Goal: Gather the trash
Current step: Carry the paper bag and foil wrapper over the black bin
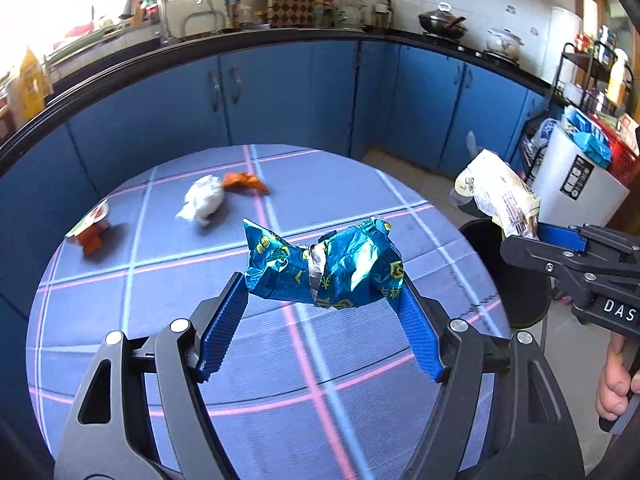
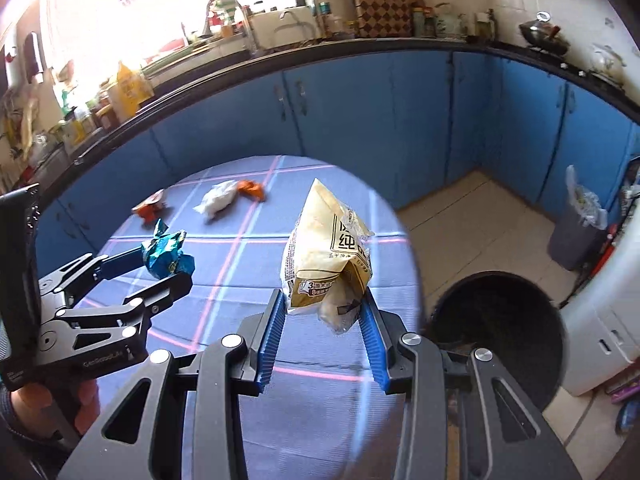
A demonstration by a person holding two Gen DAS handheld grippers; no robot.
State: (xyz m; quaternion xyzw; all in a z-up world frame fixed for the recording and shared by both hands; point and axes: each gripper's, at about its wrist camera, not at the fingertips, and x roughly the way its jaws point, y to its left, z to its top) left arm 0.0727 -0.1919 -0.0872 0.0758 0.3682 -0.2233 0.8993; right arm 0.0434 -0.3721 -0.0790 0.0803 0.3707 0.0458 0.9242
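Two tools are in my view, each with ribbed blue pads on black linkages. My left tool [image 1: 324,292] is clamped on one crumpled blue foil wrapper [image 1: 324,266], metallic and glossy with yellow print and a silver inner face showing at a twist in the middle; the wrapper spans the gap between the pads and hangs clear above the tabletop [image 1: 280,380]. My right tool [image 2: 326,312] is clamped on one cream-coloured plastic bag [image 2: 326,248], soft and partly transparent at its lower corner, printed with dark characters and standing up in a tapering, roughly triangular shape. In the left wrist view the right tool [image 1: 516,236] sits at the right edge, with the cream bag above the rim of one round black bin [image 1: 516,280] that stands on the tiled floor just beside the tabletop. Three pieces of trash lie on the tabletop at its far side: one wad of white crumpled paper [image 1: 202,204], one orange crumpled wrapper [image 1: 246,184] touching or just beside the wad, and one small cup [image 1: 90,228] with an orange body and a peeled-looking lid, tipped on its side, apart to the left. The tabletop is round, covered with a blue-violet cloth crossed by pink and white lines in a plaid grid. Part of a hand [image 1: 614,380] grips the right tool's handle. One grey bin [image 2: 576,236] with a pale liner stands farther off by the blue cabinets.
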